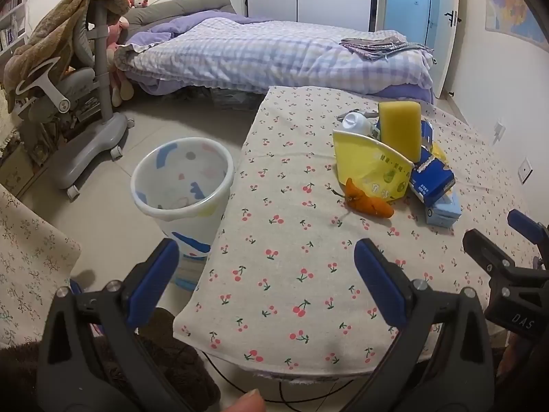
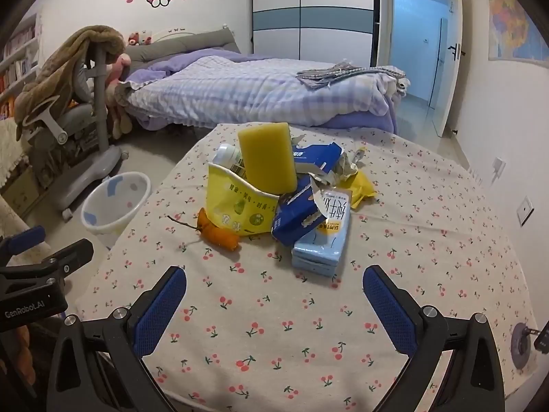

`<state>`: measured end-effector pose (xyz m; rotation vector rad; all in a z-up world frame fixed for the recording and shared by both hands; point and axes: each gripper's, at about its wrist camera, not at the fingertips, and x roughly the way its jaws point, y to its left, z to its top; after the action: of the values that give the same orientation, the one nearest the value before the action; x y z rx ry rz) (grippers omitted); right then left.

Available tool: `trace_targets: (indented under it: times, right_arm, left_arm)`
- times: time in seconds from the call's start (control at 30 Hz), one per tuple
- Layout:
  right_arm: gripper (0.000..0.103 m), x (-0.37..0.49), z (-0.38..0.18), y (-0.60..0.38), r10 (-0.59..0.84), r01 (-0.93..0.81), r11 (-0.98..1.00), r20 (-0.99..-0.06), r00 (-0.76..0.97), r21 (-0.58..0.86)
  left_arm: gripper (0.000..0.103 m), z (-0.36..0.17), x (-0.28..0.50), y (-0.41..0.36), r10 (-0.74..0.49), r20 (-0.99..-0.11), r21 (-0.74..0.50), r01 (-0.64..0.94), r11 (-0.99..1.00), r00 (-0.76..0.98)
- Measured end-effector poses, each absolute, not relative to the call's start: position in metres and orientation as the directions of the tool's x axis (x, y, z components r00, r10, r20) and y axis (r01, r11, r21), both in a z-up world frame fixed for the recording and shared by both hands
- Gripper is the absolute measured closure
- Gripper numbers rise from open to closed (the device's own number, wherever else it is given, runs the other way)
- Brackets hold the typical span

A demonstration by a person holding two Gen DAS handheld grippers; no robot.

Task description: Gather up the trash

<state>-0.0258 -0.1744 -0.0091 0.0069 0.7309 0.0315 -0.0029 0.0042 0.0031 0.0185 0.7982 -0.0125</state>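
A trash pile lies on the cherry-print table (image 2: pixel 308 326): a yellow sponge (image 2: pixel 267 158), a yellow bag (image 2: pixel 236 206), a white bottle (image 2: pixel 228 154), an orange peel (image 2: pixel 216 231), a dark blue torn carton (image 2: pixel 295 216) and a light blue tissue pack (image 2: pixel 322 243). The pile also shows in the left wrist view, with the sponge (image 1: pixel 399 128) and peel (image 1: pixel 369 202). A white patterned bin (image 1: pixel 182 178) stands on the floor left of the table. My left gripper (image 1: pixel 266 274) is open and empty over the table's near left edge. My right gripper (image 2: pixel 274 298) is open and empty, just short of the pile.
A bed (image 2: pixel 257 96) with a purple checked quilt stands behind the table. A grey chair (image 1: pixel 85 103) draped with a brown blanket is at the left. An open door (image 2: pixel 418 51) is at the back right.
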Motion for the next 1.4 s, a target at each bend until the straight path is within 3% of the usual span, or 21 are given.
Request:
trace_targets:
  times: [1.4]
  right_arm:
    - [0.000, -0.001, 0.004, -0.200, 0.054, -0.012, 0.998, -0.647, 0.760, 0.069]
  left_arm:
    - [0.001, 0.002, -0.006, 0.016, -0.001, -0.706, -0.015, -0.013, 1.000, 0.708]
